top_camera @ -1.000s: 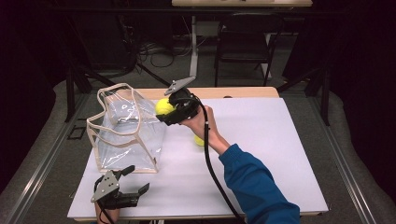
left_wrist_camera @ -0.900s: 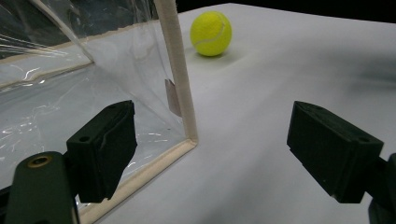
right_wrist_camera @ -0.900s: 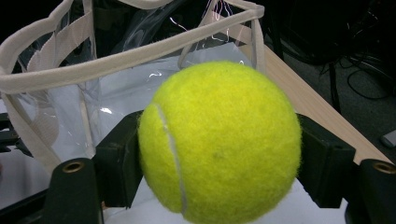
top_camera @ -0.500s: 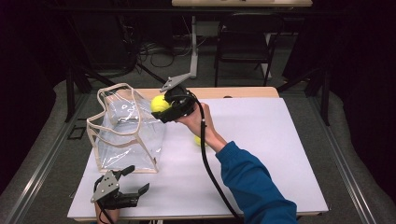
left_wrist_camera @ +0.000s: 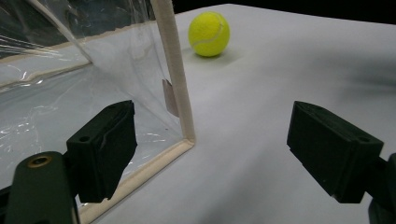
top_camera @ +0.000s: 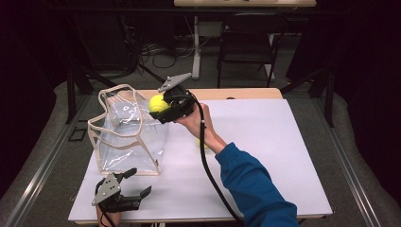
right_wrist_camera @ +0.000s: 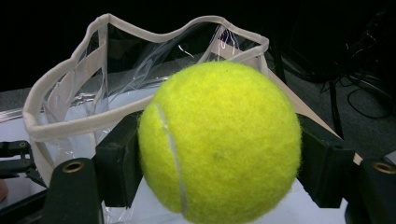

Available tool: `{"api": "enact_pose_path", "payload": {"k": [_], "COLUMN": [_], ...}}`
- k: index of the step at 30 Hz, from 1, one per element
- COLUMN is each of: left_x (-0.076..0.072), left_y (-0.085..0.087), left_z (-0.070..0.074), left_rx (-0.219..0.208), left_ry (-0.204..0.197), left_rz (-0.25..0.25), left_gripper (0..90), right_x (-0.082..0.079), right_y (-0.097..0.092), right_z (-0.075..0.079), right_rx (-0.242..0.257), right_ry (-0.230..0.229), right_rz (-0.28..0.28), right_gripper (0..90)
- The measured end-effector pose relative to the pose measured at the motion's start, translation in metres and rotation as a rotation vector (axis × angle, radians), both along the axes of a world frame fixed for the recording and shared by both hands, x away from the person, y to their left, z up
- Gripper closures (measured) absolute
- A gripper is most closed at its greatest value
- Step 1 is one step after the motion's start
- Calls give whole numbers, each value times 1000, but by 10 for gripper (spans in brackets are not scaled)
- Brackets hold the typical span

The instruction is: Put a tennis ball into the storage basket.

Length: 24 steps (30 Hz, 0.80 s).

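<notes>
Right claw [top_camera: 163, 108] nudged toward clear plastic bag [top_camera: 127, 137], clamping fuzzy round tennis ball [right_wrist_camera: 219, 142], left claw [top_camera: 135, 182] agape, empty

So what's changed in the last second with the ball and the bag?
The right gripper, shut on the tennis ball, has edged slightly toward the clear bag's open top. The bag, the second tennis ball on the table and the open left gripper stayed put.
</notes>
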State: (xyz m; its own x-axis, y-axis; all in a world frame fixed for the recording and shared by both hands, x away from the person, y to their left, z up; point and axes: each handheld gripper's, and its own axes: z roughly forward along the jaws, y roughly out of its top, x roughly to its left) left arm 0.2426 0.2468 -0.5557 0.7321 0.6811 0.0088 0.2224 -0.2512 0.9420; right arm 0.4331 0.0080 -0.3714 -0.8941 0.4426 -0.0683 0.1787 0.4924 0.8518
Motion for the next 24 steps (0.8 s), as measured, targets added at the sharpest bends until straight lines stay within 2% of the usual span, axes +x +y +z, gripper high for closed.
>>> {"api": "enact_pose_path", "payload": {"k": [15,24], "left_x": [0,0], "left_y": [0,0], "left_z": [0,0], "left_rx": [-1,-1], "left_ry": [5,4], "left_rz": [-7,-6], "left_gripper": [162,162], "right_x": [0,-4], "right_y": [6,10], "right_z": [-4,3], "right_rx": [46,73], "right_ry": [-15,-52], "right_rz": [-9,-7], "right_gripper": [262,262]}}
